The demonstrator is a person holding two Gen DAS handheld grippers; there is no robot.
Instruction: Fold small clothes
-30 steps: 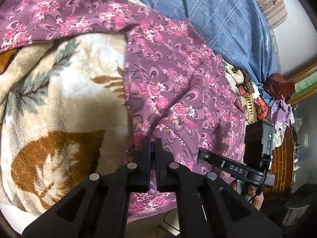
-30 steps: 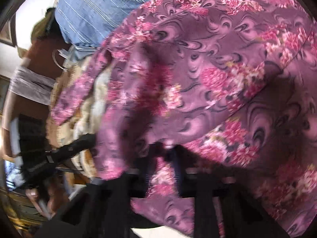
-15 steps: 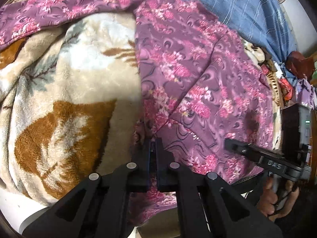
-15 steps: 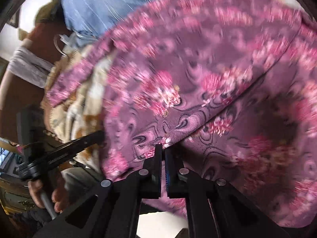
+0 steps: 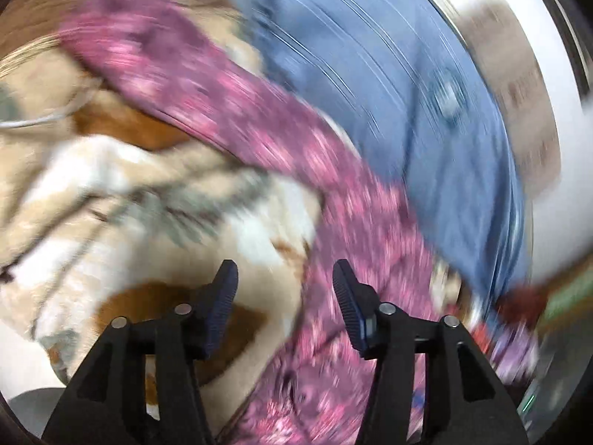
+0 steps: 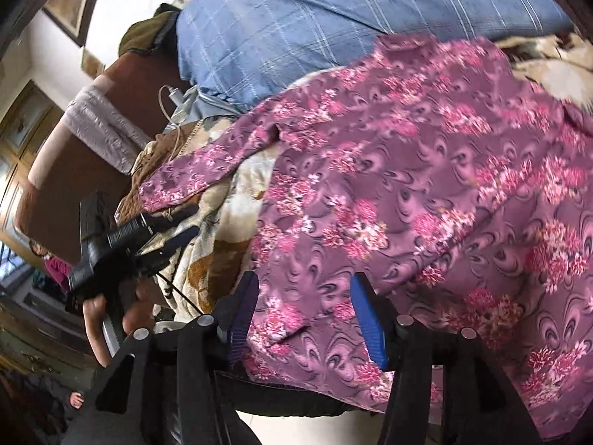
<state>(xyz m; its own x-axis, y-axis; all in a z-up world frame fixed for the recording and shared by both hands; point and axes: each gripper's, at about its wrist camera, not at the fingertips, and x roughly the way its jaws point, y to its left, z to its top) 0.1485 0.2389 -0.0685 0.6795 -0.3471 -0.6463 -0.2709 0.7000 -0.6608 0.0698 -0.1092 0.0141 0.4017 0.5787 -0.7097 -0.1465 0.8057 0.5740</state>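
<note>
Both tools (left (image 5: 284, 296), right (image 6: 304, 309)) angled down, jaws opening, empty.

1. The left gripper (image 5: 284, 289) is black plastic. Two thick black arms fan out like legs, with big cut-out holes in them.
2. Small round silver screws sit on top of its arms, two on each side.
3. Its fingers (image 5: 222, 304) have dark pads covered in tiny ridges.
4. The right gripper (image 6: 302, 304) has the same black arms and the same silver screws.
5. Its pads (image 6: 368, 322) are bright blue, with fine ridges too.
6. Seen from the right wrist, the left gripper has a chunky black body, a thin black cable hanging from it and a pale handle.
7. A hand (image 6: 107, 315) wraps around that handle.
</note>
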